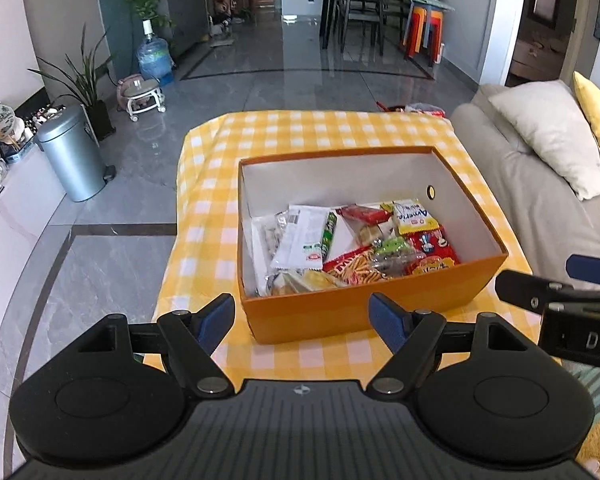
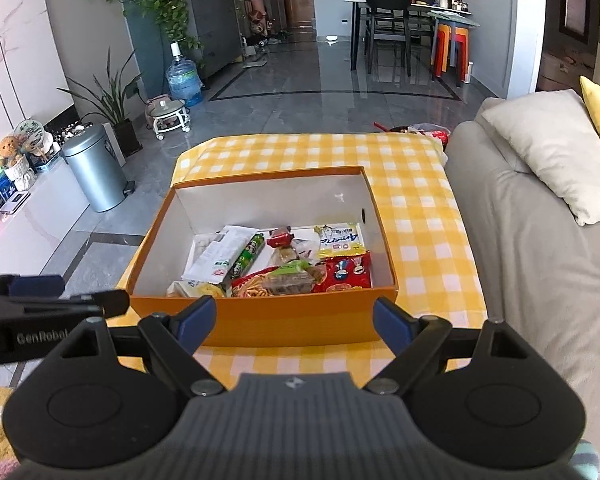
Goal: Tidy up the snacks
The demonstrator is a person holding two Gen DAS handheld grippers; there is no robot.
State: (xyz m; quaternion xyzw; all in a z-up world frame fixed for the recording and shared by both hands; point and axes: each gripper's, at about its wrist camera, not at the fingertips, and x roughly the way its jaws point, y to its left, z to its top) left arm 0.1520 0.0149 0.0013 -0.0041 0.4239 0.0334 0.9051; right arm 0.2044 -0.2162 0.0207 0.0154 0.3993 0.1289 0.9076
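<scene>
On the yellow checked surface stands an orange box with the snack packets all lying loose inside it, none visible on the cloth around it, while the left hand-held gripper and the right hand-held gripper both hover just short of its near wall, fingers spread wide and holding nothing. That fits either packets freshly gathered in or a heap about to be sorted. Any reach should come from above, clear the near rim, and pinch one packet by its flat edge.
</scene>
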